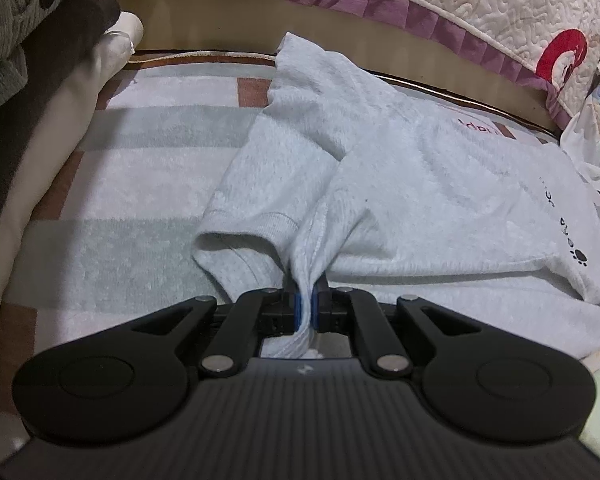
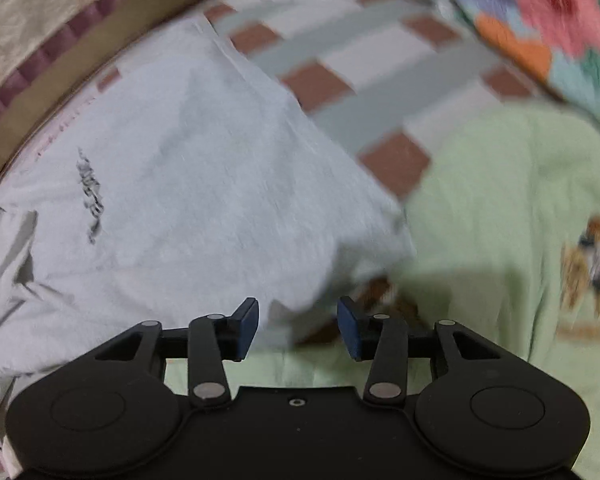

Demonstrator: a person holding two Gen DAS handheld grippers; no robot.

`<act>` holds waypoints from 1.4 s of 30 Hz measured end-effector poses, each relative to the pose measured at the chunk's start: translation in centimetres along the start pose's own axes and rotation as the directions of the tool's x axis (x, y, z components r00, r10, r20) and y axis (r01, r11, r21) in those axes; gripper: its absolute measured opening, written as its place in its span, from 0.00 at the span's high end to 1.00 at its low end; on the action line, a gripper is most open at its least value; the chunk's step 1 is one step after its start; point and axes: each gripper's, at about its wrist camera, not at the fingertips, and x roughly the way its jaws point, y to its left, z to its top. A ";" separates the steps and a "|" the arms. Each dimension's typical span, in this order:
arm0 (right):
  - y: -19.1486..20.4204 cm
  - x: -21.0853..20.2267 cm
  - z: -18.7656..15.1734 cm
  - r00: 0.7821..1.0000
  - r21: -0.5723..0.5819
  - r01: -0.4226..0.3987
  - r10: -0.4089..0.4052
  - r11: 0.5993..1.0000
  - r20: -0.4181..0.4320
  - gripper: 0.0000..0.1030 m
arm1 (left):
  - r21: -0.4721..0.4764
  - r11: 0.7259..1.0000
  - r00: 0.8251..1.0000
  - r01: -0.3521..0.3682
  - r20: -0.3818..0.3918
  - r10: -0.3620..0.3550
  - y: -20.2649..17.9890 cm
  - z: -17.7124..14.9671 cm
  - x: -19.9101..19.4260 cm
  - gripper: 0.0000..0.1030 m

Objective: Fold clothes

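A pale grey T-shirt (image 1: 420, 184) with black print and a paw mark lies on a checked blanket (image 1: 140, 168). Its short sleeve (image 1: 240, 216) is bunched up at the left. My left gripper (image 1: 307, 312) is shut on a pinch of the shirt's fabric beside that sleeve. In the right wrist view the same shirt (image 2: 188, 168) spreads out ahead, blurred by motion. My right gripper (image 2: 297, 326) stands open just above the shirt's near corner, with nothing held between its blue pads (image 2: 247, 328).
A quilted cover with a purple border (image 1: 420, 12) runs along the far edge. Dark and white soft things (image 1: 40, 92) pile up at the left. A light green cloth with a bear print (image 2: 500, 240) lies right of the shirt, and a floral quilt (image 2: 548, 12) beyond it.
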 end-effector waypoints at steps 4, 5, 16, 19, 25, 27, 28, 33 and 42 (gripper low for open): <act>-1.2 2.3 -0.8 1.000 0.113 -0.001 -0.001 0.994 0.017 0.43 | 0.021 1.000 1.000 -0.016 0.012 0.016 -0.3 -0.2 -0.1 0.95; -1.8 2.8 -0.7 0.999 0.171 -0.009 0.000 0.985 0.048 0.43 | 0.022 1.000 1.000 -0.017 0.014 0.017 -0.4 -0.3 -0.1 0.95; -1.8 -2.9 0.2 0.878 0.093 -0.171 0.109 0.981 0.467 0.97 | 0.000 0.999 0.985 0.040 0.168 -0.040 -1.8 0.4 -5.0 0.96; -0.9 -3.0 1.8 0.861 0.010 -0.112 0.092 0.994 0.499 0.97 | -0.025 0.999 0.983 0.047 0.179 -0.042 -2.0 0.5 -5.2 0.96; 0.7 -2.3 3.8 0.841 -0.042 -0.102 0.108 0.994 0.530 0.97 | -0.078 0.990 0.950 0.119 0.299 -0.090 -1.5 0.5 -7.3 0.96; 1.3 -2.8 4.0 0.817 -0.070 -0.120 0.139 0.990 0.560 0.97 | -0.092 0.989 0.929 0.120 0.362 -0.079 -1.7 0.8 -8.3 0.96; 1.6 -3.0 4.0 0.808 -0.086 -0.119 0.146 0.989 0.571 0.97 | -0.094 0.989 0.921 0.115 0.383 -0.071 -1.8 1.0 -8.7 0.96; 2.1 -2.6 4.7 0.803 -0.101 -0.123 0.159 0.987 0.575 0.97 | -0.083 0.993 0.913 0.086 0.405 -0.045 -2.6 1.4 -8.8 0.96; 4.7 -3.7 10.4 0.758 -0.187 -0.124 0.215 0.974 0.616 0.97 | -0.023 0.999 0.847 0.032 0.532 -0.014 -3.4 6.8 -10.1 0.96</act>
